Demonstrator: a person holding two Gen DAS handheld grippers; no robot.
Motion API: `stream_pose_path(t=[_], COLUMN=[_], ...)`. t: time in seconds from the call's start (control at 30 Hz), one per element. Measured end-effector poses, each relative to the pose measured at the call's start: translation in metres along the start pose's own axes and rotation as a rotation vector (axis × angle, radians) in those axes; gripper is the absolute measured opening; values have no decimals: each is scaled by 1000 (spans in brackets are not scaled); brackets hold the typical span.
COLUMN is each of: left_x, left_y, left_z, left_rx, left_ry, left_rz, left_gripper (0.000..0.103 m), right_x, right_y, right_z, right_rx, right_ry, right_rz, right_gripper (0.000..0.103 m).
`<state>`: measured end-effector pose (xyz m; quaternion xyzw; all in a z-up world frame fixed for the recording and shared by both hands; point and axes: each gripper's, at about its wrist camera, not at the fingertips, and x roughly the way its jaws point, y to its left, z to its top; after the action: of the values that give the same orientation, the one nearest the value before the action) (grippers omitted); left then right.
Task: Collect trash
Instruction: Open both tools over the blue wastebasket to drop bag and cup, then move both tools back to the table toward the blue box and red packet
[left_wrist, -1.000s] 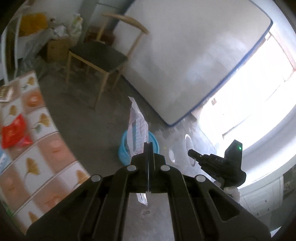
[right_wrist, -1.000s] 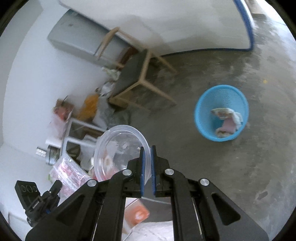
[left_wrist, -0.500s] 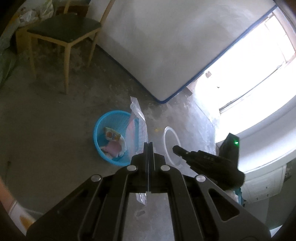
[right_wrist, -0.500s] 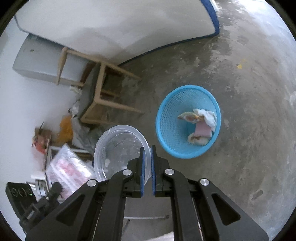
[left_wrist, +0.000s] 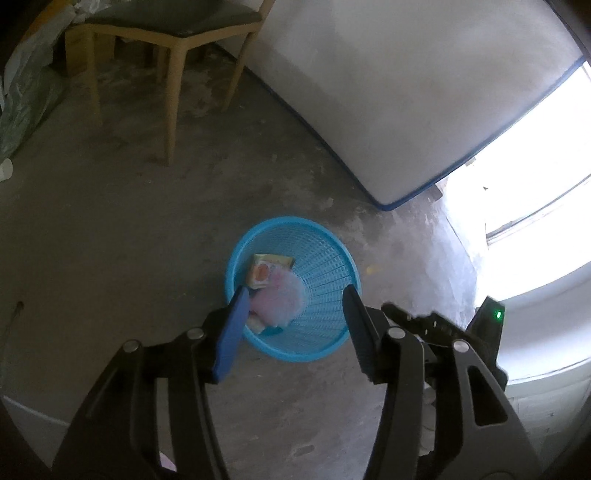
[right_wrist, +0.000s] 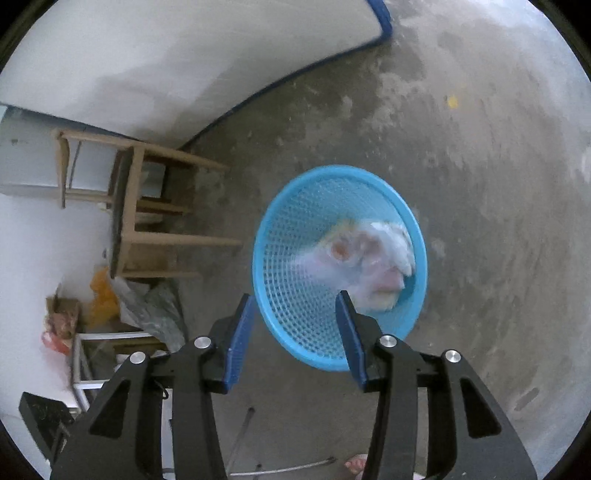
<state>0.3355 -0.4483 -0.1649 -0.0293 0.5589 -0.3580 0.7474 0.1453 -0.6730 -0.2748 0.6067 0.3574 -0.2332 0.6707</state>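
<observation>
On the bare concrete floor (left_wrist: 110, 229), below both grippers: one blue plastic mesh basket (left_wrist: 325, 254), round, open-topped, standing upright, serving as the trash bin.

Contents of basket: a small printed packet (left_wrist: 267, 268) lying flat against the far inner wall; a pale pink, soft-looking wad (left_wrist: 277, 299) beside it; in the right wrist view a blurred, whitish, translucent mass (right_wrist: 369, 258) over the same heap, too smeared to name piece by piece. Basket perhaps a third full, by estimate.

Left gripper (left_wrist: 293, 306): jaws have just been opening and now stand apart, nothing between them; only the basket shows through the gap. Right gripper (right_wrist: 295, 314): jaws likewise just opened, standing apart and empty, aimed down into the basket mouth.

Handling, judged: the trash here is light stuff, film, wrappers and thin clear plastic. It will crumple and slip under the pads, catch air as it falls, and weigh next to nothing. Best taken by an edge or corner, pinched firmly. Nothing fragile is evident.

The basket itself is light, springy and easily tipped. If it must be shifted, take it by the rim (right_wrist: 332, 171), not the mesh wall.

Surroundings: wooden chair (left_wrist: 166, 33) well apart from the basket; a white mattress with blue edging (left_wrist: 406, 92) leaning behind; loose bags and a box (right_wrist: 62, 314) near the wall, possibly further trash.
</observation>
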Motion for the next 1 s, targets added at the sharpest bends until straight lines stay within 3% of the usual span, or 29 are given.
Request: stream_pose_path(t=[0.17,0.4,0.5,0.7,0.83,1.0], left_x=[-29,-96,-130,-202,-254,-305], left_y=[11,4,7,30,43,58], left_z=[-8,-32,-49,-80,-102,-130], left_rx=[-53,3,23,-18,-1,-18], left_ry=[-11,-81,-136,-253,-330,-381], left_rz=[-43,-45,8,117,195,228], left_gripper=[51,64,69,69,70,73], right_x=[-24,-84,-107,-133,-142,-154], right_y=[-24,-30,-22,15,41,77], right_z=[-28,-67,-90,-149,-172,-198], right_rx=[-15,-120,-211,-421,-454,-509], right_ry=[14,-4,12,64,91,121], right_rz=[56,88,95,62,98,144], right_gripper=[45,45,46,54,55,55])
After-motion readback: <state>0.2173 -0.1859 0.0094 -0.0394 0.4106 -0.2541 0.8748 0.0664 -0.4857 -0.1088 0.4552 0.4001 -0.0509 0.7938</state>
